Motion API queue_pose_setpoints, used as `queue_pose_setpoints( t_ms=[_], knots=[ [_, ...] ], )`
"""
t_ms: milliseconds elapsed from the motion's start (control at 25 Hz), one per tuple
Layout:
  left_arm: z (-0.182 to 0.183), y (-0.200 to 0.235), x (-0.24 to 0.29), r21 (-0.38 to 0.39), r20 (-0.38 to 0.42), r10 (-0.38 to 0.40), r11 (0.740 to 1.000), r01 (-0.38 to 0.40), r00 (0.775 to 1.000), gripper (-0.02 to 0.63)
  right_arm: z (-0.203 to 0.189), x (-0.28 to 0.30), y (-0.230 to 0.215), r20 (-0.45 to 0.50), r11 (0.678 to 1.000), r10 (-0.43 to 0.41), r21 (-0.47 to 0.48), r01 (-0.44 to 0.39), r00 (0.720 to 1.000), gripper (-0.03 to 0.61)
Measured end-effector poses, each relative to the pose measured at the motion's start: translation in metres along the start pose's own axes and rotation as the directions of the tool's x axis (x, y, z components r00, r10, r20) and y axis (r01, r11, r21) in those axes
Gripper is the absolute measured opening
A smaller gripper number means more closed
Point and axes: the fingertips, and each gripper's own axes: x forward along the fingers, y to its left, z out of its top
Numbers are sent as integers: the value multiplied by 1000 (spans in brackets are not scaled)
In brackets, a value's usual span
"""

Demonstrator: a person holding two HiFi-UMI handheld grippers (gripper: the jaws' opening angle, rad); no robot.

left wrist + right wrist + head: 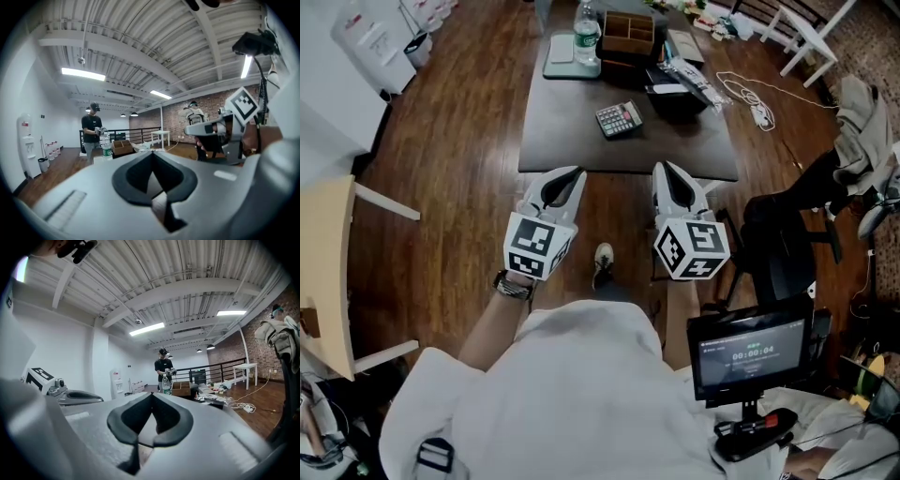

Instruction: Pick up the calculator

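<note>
A grey calculator [619, 119] lies on the dark table [572, 141] in the head view, a little beyond both grippers. My left gripper [563, 176] hovers at the table's near edge, shut and empty. My right gripper [667, 172] is beside it at the same edge, also shut with nothing in it. In the left gripper view the left gripper [152, 153] points nearly level across the room, and the right gripper [194, 129] shows at its right. In the right gripper view the right gripper [151, 394] looks the same way; the calculator is hidden in both.
On the table's far end stand a water bottle [587, 34], a brown divided box [628, 36], a black tray [679, 94] and a pale green pad [559, 56]. A white cable [748, 89] lies on the wooden floor. A person [163, 369] stands beyond the table. A black chair [783, 239] is at the right.
</note>
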Motion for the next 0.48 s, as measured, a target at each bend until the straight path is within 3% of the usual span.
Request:
queue_pose_setpoints(
  t_ms=[480],
  knots=[
    [27, 47, 141, -4, -25, 38, 999, -38, 999, 6, 21, 108, -97, -42, 999, 52, 6, -52, 998, 2]
  ],
)
